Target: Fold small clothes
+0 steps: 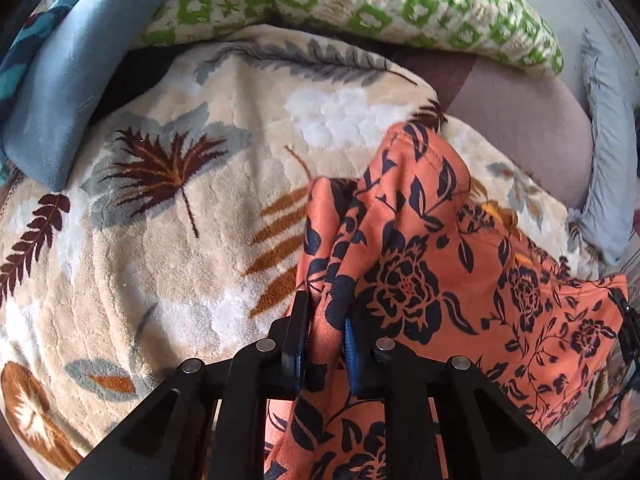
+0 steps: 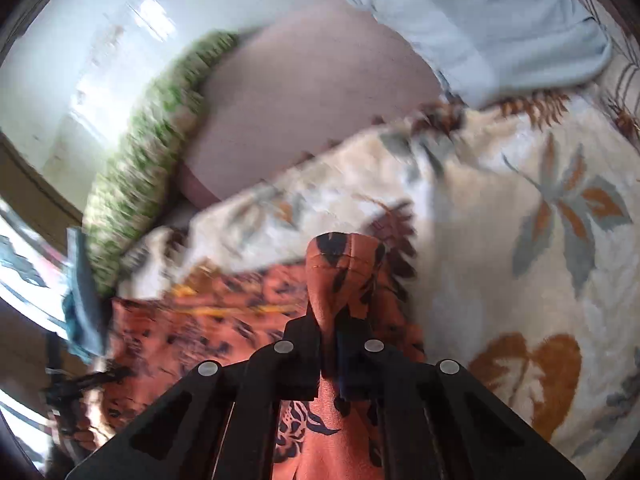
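An orange garment with a dark blue flower print (image 1: 424, 264) is held up over a cream leaf-patterned blanket (image 1: 168, 240). My left gripper (image 1: 326, 312) is shut on a bunched edge of it, and the cloth rises in folds past the fingertips and spreads to the right. In the right wrist view my right gripper (image 2: 330, 326) is shut on another corner of the same orange garment (image 2: 344, 268), which stands up between the pads. The rest of the garment stretches left, blurred. At the far right of the left wrist view, a dark shape (image 1: 630, 332) holds the garment's far corner.
A green and white patterned pillow (image 1: 360, 4) lies at the back. A blue folded cloth (image 1: 76, 80) rests at the left, a pale grey-blue garment (image 2: 500, 28) on the mauve sheet (image 2: 312, 100). The blanket (image 2: 520, 240) covers the bed to the right.
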### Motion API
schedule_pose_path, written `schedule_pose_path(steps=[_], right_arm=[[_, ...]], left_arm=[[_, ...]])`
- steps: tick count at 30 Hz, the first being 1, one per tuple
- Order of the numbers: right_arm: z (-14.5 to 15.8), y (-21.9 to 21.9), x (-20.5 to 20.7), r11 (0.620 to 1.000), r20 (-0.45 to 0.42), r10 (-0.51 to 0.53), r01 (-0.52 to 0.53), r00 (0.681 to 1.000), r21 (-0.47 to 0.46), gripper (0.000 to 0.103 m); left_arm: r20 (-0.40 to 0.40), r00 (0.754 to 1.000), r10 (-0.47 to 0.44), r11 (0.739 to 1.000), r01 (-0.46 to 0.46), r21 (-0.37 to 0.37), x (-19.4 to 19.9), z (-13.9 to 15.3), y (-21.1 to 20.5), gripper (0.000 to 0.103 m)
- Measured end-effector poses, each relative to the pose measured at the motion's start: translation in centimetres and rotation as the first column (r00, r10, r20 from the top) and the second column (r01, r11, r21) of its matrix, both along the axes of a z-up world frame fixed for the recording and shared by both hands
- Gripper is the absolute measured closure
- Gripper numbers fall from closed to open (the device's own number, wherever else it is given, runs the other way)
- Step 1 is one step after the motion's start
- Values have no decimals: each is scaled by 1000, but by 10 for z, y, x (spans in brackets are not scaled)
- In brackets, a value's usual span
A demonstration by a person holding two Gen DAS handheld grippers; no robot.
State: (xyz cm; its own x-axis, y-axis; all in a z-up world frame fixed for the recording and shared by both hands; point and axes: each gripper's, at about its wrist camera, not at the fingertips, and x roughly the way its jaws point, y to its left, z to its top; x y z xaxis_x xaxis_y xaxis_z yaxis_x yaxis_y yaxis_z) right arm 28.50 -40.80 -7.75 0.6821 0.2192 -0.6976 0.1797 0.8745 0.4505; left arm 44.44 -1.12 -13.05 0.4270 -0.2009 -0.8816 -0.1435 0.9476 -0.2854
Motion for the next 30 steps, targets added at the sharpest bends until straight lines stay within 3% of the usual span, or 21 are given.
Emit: schedule_pose_path(steps=[1, 2, 6, 8, 10, 12, 14, 16, 19, 24, 26, 28, 29, 30], right_arm=[[10, -5, -4, 1000, 74, -12, 10, 997, 22, 98], [11, -10, -3, 999, 87, -33, 31, 996, 21, 98], [-45, -29, 18, 992, -155, -123, 118, 980, -43, 98], [-64, -31, 13, 991, -189, -134, 130, 973, -34, 97], [-67, -32, 7, 990, -150, -133, 137, 980, 23, 92], [-65, -31, 7, 990, -146, -125, 132, 981, 39, 92], [-65, -31, 10, 992, -148, -113, 121, 982, 44, 92], [-64, -29, 10, 991, -156, -116, 124, 981, 46, 88], [-65, -26, 10, 990, -165, -108, 121, 980, 72, 71], [-66, -25, 14, 994, -194, -87, 99, 977, 53, 69], [-67, -24, 17, 994, -204, -91, 100, 975, 35, 68], [-69, -23, 18, 995, -209, -89, 95, 974, 19, 68], [-69, -22, 19, 996, -206, -82, 85, 975, 4, 71], [-65, -20, 19, 998, -191, -68, 68, 979, -9, 84]], left_arm=[[-9, 1000, 12, 1000, -12, -1, 2, -6, 2, 88], [-32, 999, 19, 1000, -19, 16, 5, -13, 2, 88], [-8, 1000, 16, 998, -16, 56, 3, -11, -6, 88], [29, 999, 17, 1000, -17, 12, -1, 1, -4, 89], [79, 997, 0, 998, 5, -64, -5, 17, -3, 89], [131, 991, -21, 996, 32, -78, -4, 32, -8, 84], [143, 989, -36, 999, 41, -28, 5, 39, -16, 71], [129, 991, -41, 999, 36, 39, 19, 37, -22, 52], [64, 997, -50, 993, 42, 112, 44, 25, -36, 52], [1, 996, -86, 963, 83, 256, 81, 1, -64, 52], [-8, 996, -86, 967, 85, 239, 89, -8, -69, 55], [-2, 995, -97, 978, 96, 184, 90, -12, -66, 98], [-5, 996, -87, 987, 87, 138, 88, -12, -63, 97], [19, 998, -61, 993, 59, 105, 84, -8, -57, 98]])
